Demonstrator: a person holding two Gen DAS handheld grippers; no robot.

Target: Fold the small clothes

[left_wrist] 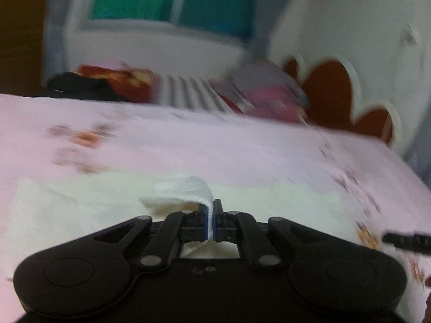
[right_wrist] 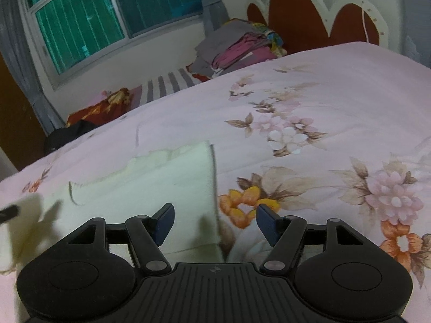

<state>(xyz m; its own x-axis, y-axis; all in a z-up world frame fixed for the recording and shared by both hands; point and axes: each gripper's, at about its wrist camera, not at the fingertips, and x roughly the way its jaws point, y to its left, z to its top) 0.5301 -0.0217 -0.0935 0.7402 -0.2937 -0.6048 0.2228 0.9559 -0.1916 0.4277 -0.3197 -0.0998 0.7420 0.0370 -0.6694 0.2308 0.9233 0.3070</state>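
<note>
Pinching only a thin white edge of the cream garment (left_wrist: pixel 177 196), the left gripper (left_wrist: pixel 211 222) has its jaws closed tight on that fabric, and the chief risk from here, as I judge it, is that so slight a bite slips free while the edge is carried over, dropping the fold crooked or short; the heavy blur in the left wrist view suggests a fast sweep, which would make a slip likelier. The right gripper (right_wrist: pixel 215 223) has its jaws standing apart with nothing between the pads, hovering just above the garment's right-hand edge (right_wrist: pixel 212 177); if it stays clear, nothing pins the cloth, and the whole piece could drag across the floral bedsheet (right_wrist: pixel 309 86) instead of creasing. The garment lies flat directly under and ahead of both tools, mostly to the left of the right gripper. Beyond it the sheet runs to a pile of clothes (right_wrist: pixel 242 48) by the headboard (right_wrist: pixel 296 13), well apart from the work.
</note>
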